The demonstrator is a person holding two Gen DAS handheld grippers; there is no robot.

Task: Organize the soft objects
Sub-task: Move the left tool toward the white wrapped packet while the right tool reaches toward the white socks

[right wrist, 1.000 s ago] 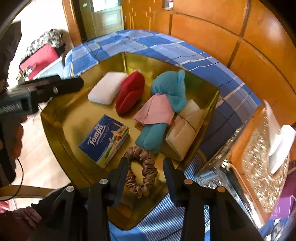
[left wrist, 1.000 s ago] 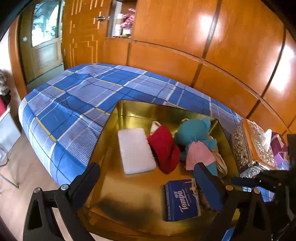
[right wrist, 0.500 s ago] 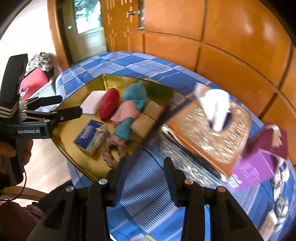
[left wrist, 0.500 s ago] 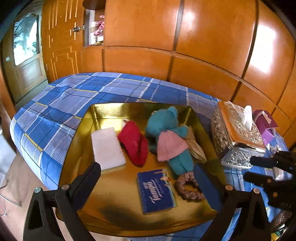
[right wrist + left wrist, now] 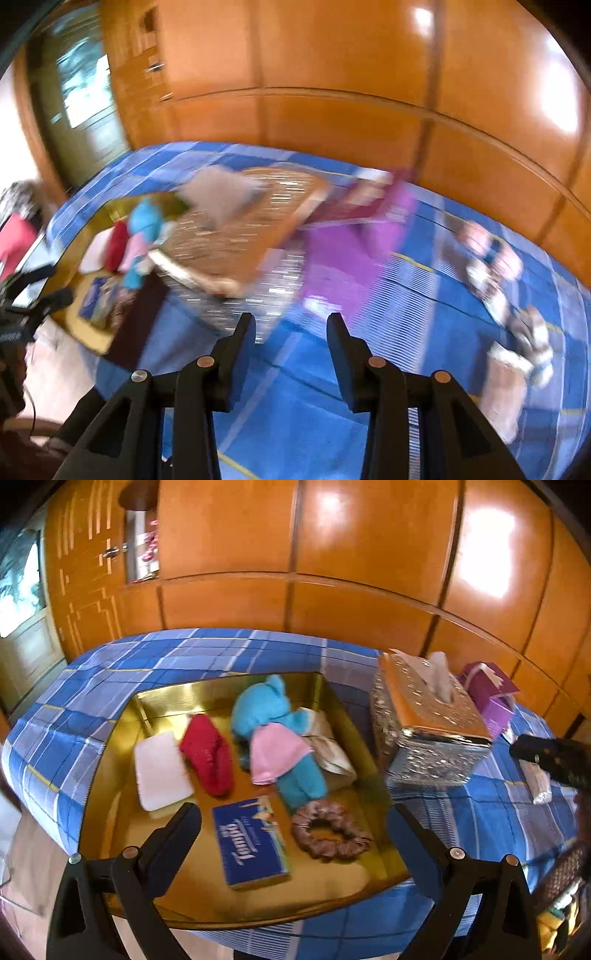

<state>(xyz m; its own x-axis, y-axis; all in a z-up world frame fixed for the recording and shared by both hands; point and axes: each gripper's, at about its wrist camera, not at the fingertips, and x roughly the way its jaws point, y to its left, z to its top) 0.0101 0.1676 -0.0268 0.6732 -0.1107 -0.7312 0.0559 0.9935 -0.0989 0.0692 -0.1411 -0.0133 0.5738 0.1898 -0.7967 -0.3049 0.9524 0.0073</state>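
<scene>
held the left hand-held gripper [image 5: 291, 812] wide open and empty, above the near rim of the gold tray [image 5: 332, 701], probably to watch over the tray and leave its contents free. held the right hand-held gripper [image 5: 291, 321] open too, narrower, with nothing between the jaws, aimed across bare blue plaid toward the right end of the bed [image 5: 280, 406], likely hunting for the next soft piece. blurred that view heavily; could only make out a few small pale items [image 5: 517, 314] near the bed's right edge, kind not readable.

found the gathered things inside the tray, at the left half of the bed: a teal plush bear [image 5: 258, 709] in a pink dress, lying on its back in the middle; a red plush pouch [image 5: 208, 755] just left of it; a flat white pad [image 5: 159, 771] by the left wall; a beige wrapped bundle [image 5: 332, 757] tucked against the bear's right side; a blue tissue pack [image 5: 251, 842] and a brown scrunchie [image 5: 330, 834] side by side near the front rim.

left outside, just right of the tray, a silver tissue box [image 5: 424, 720] and a purple carton [image 5: 491, 690] behind it.
</scene>
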